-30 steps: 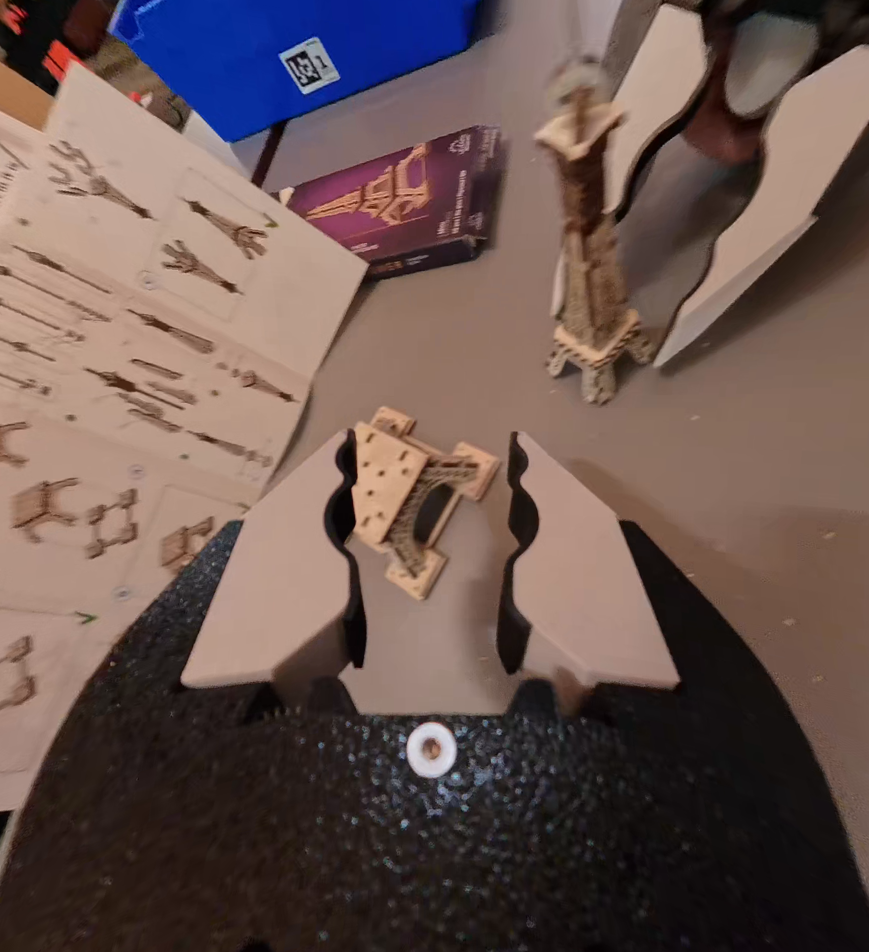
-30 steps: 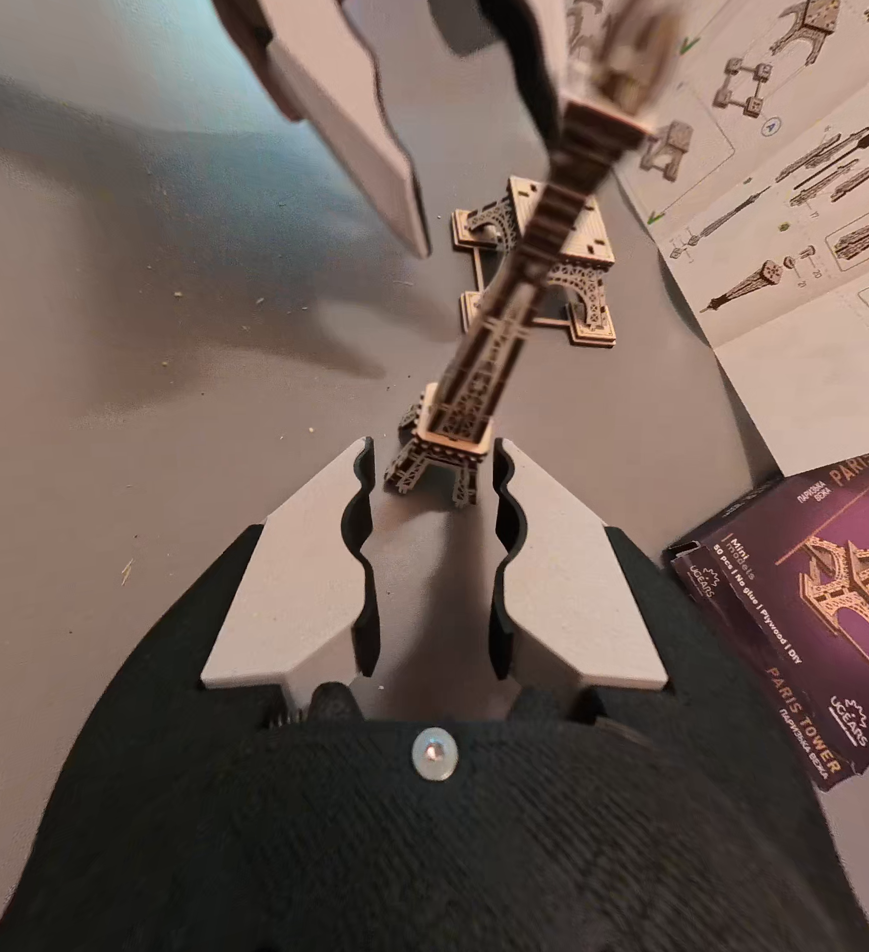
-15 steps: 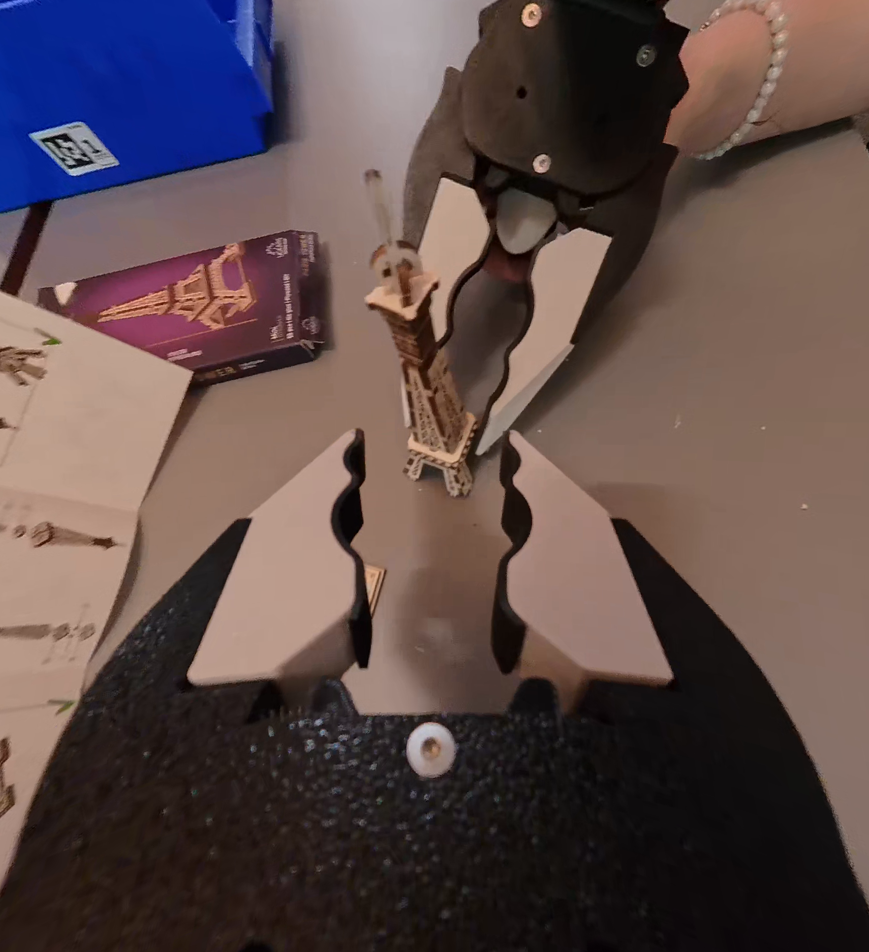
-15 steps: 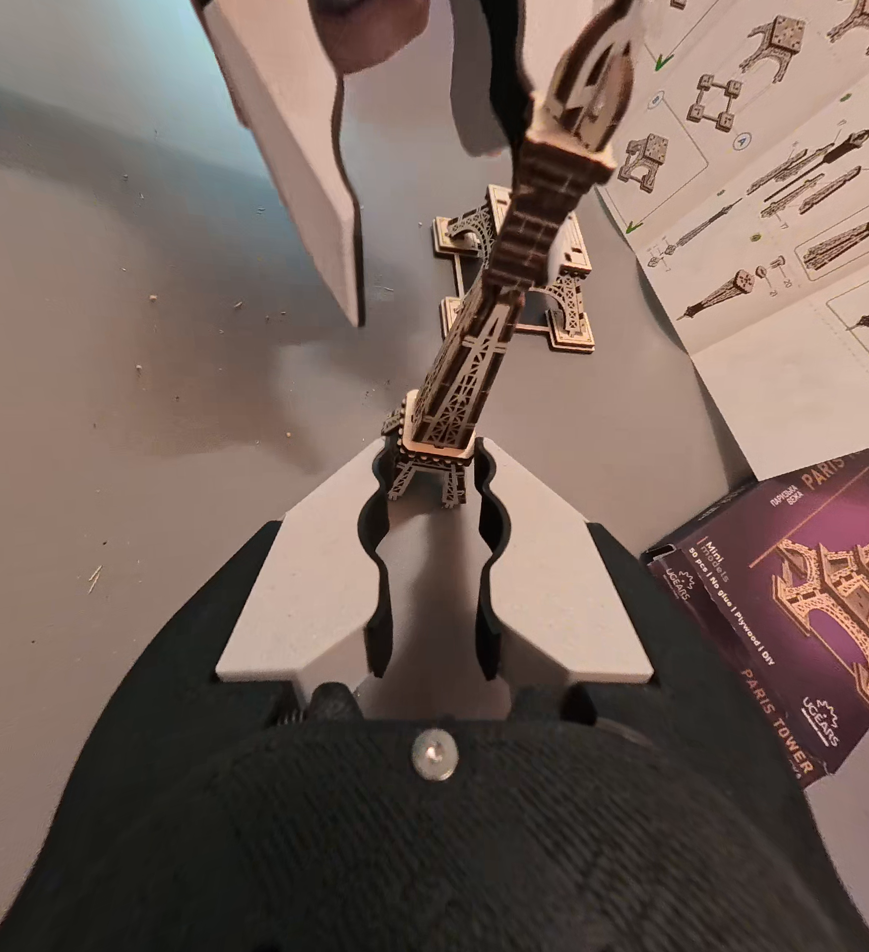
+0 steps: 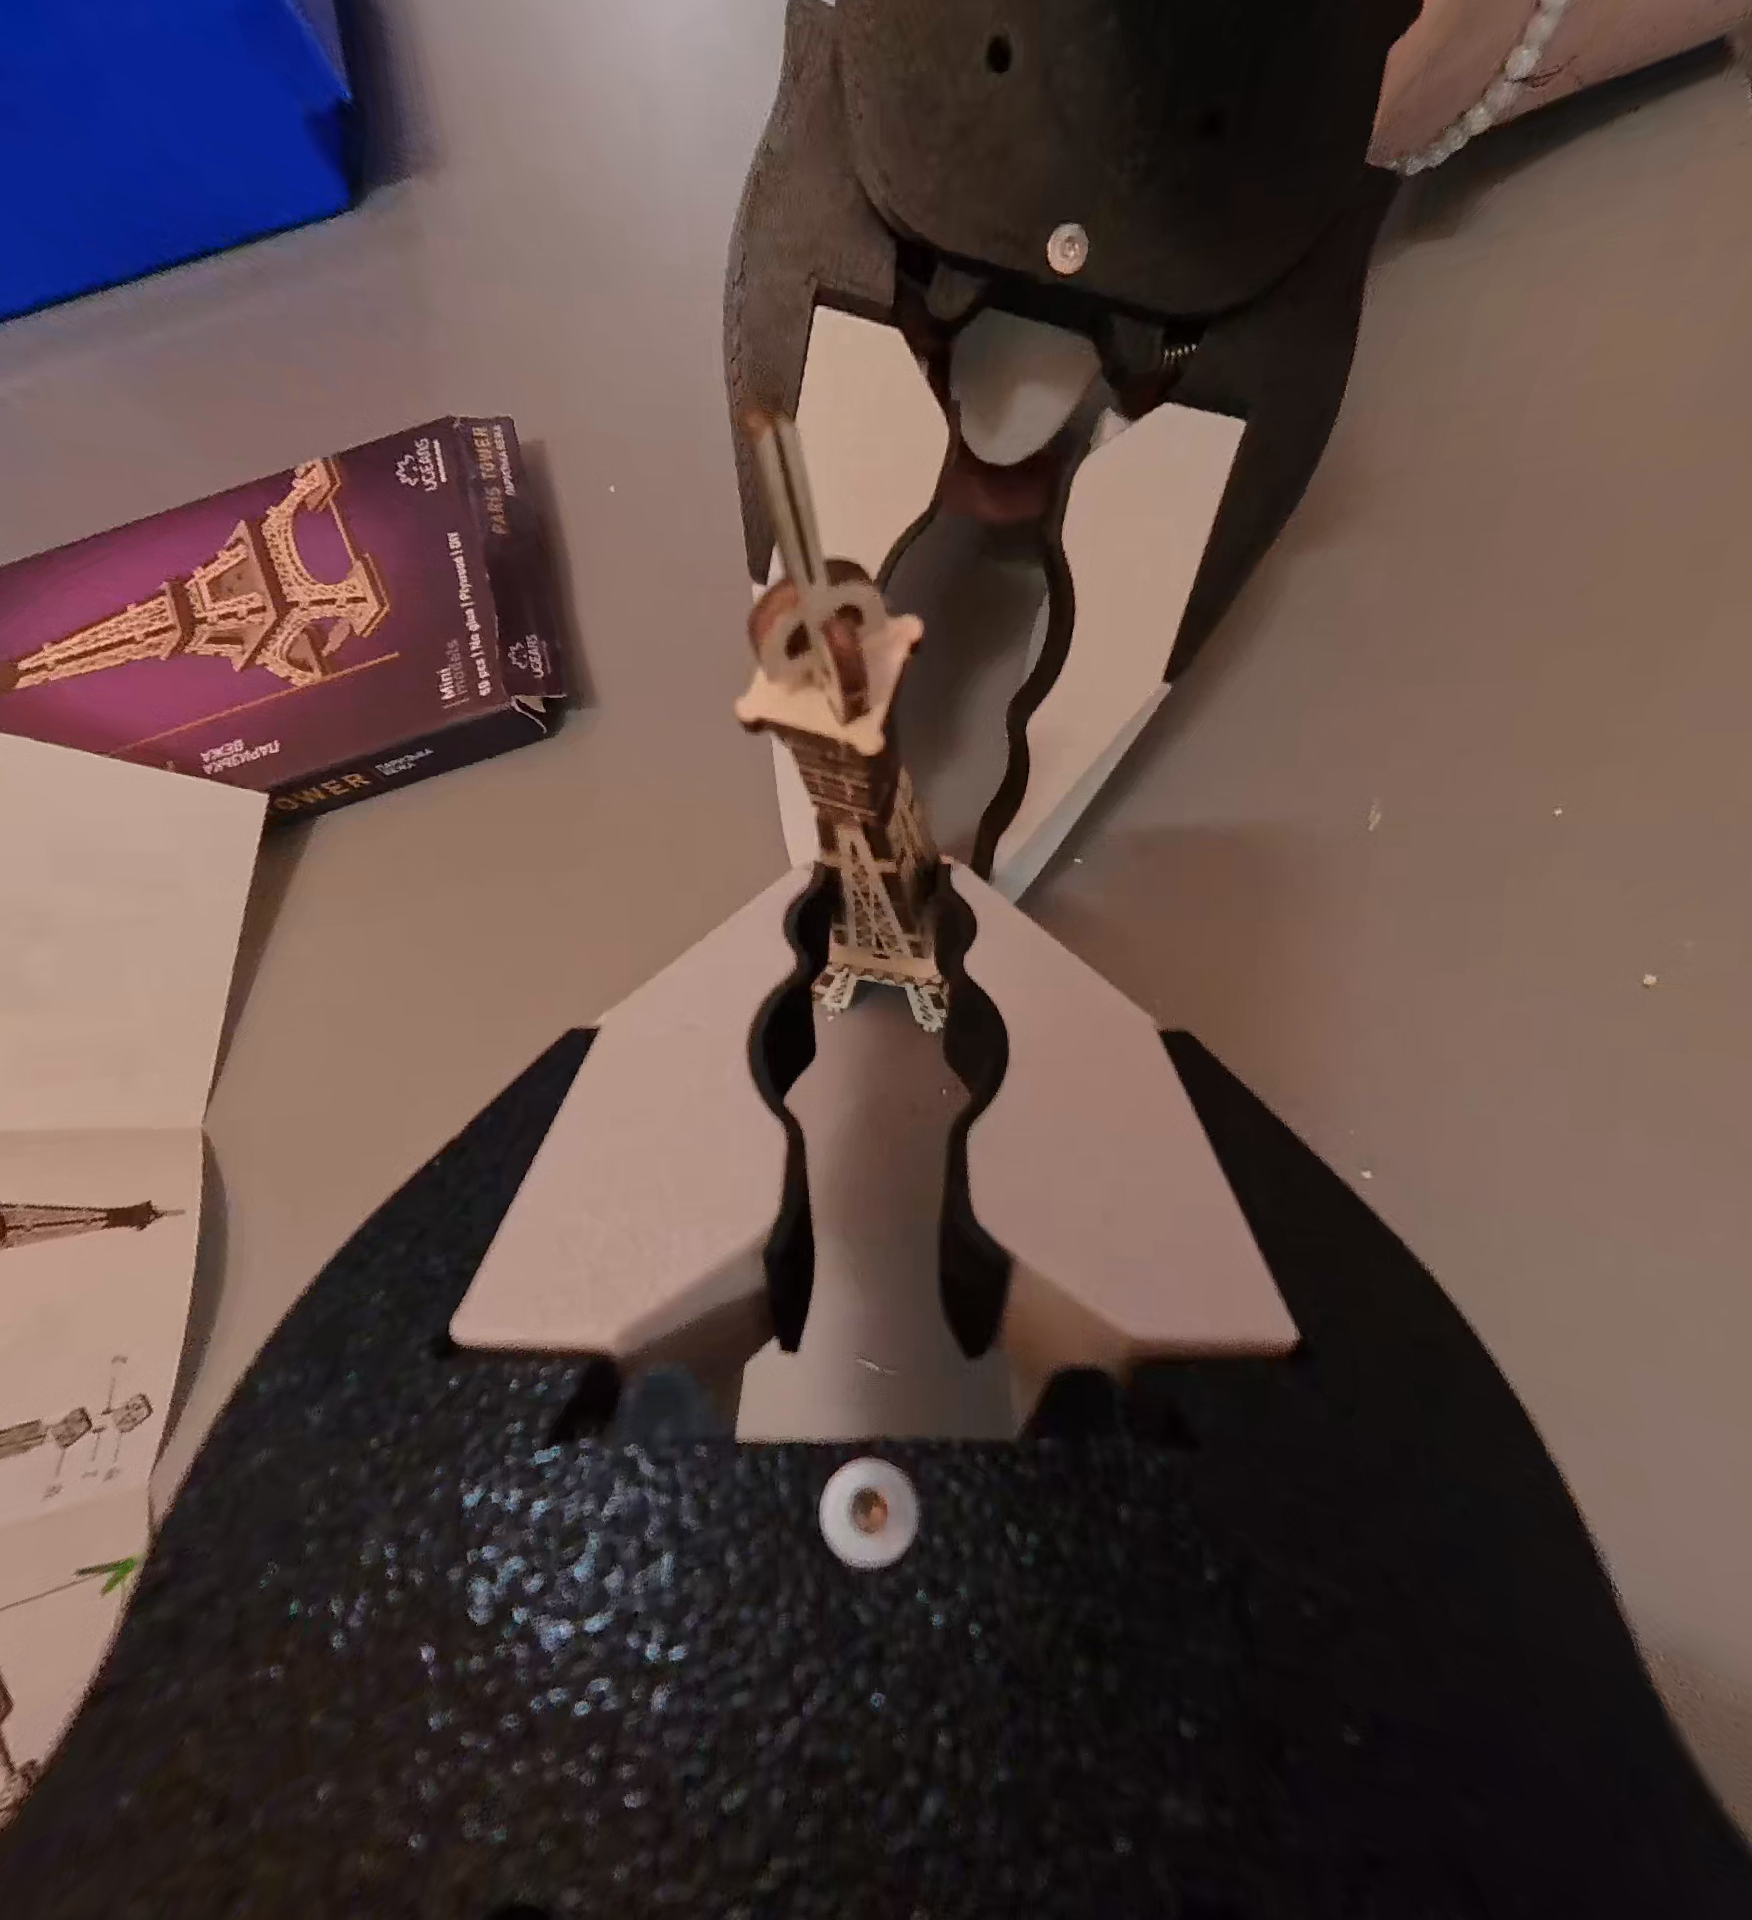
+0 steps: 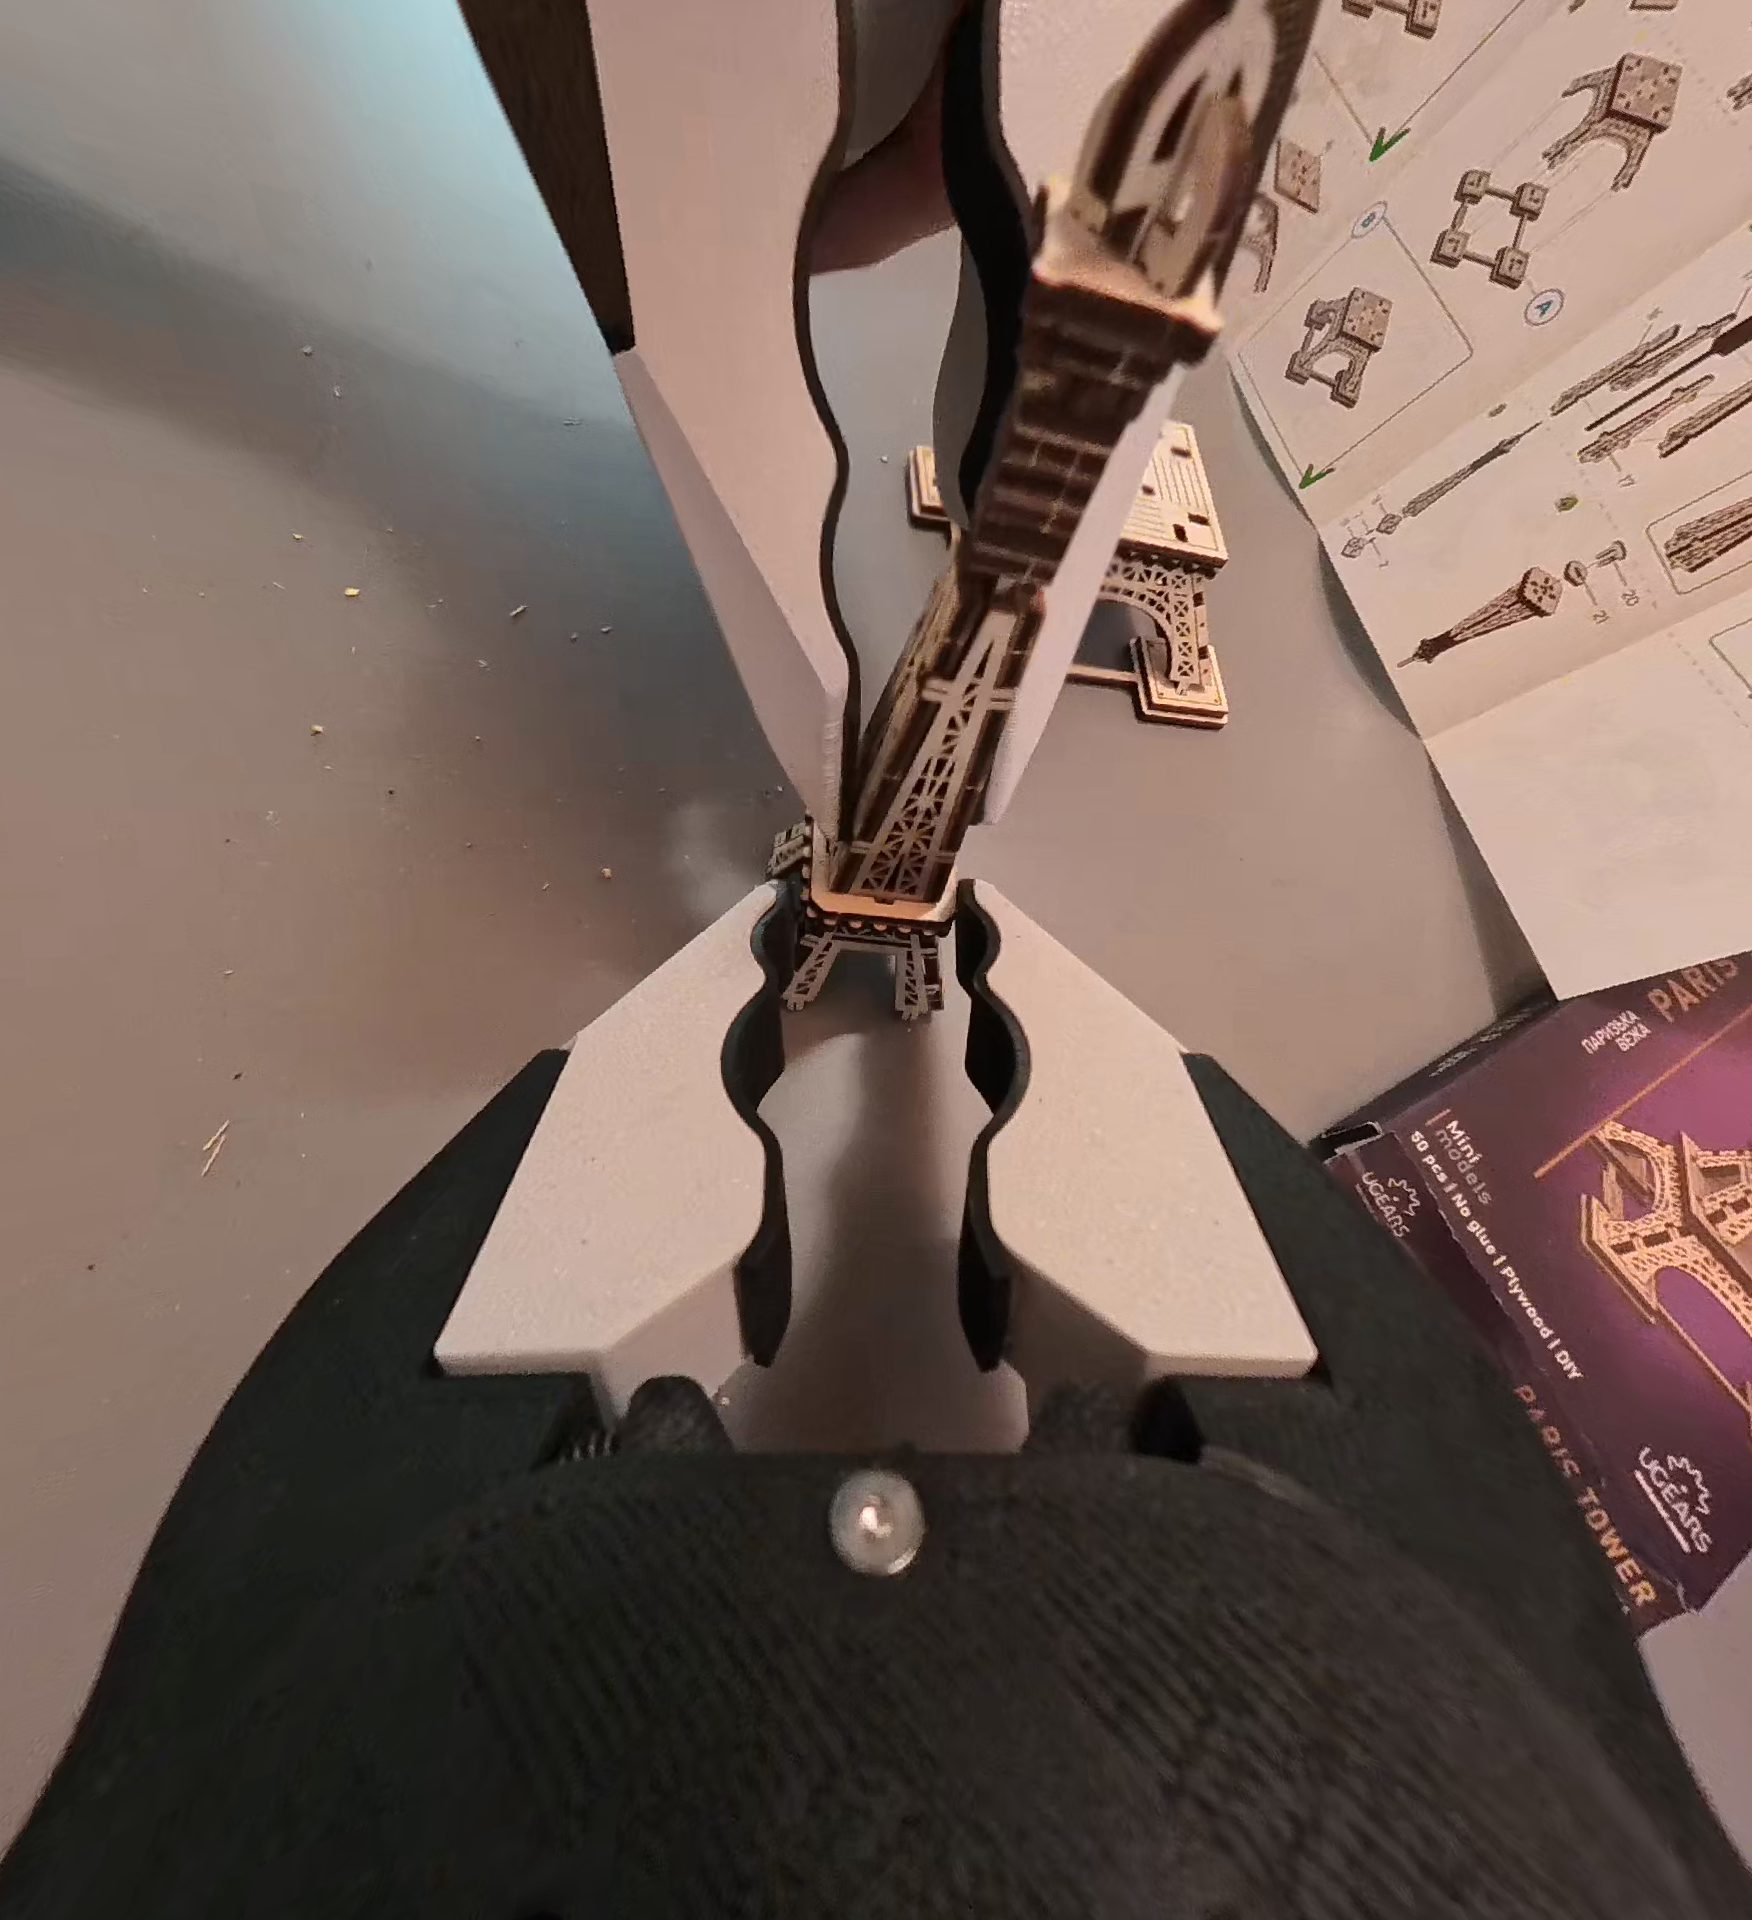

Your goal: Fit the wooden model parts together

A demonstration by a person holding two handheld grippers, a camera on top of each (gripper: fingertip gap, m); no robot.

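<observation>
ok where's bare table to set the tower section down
Bare: grey table left of the held tower section in the right wrist view, only crumbs. Crowded on its other side: wooden base, instruction sheet, purple box.

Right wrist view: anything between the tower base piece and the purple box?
Nothing: in the right wrist view the grey table between the base piece and the box is bare. The instruction sheet lies beside that stretch, to the right.
</observation>
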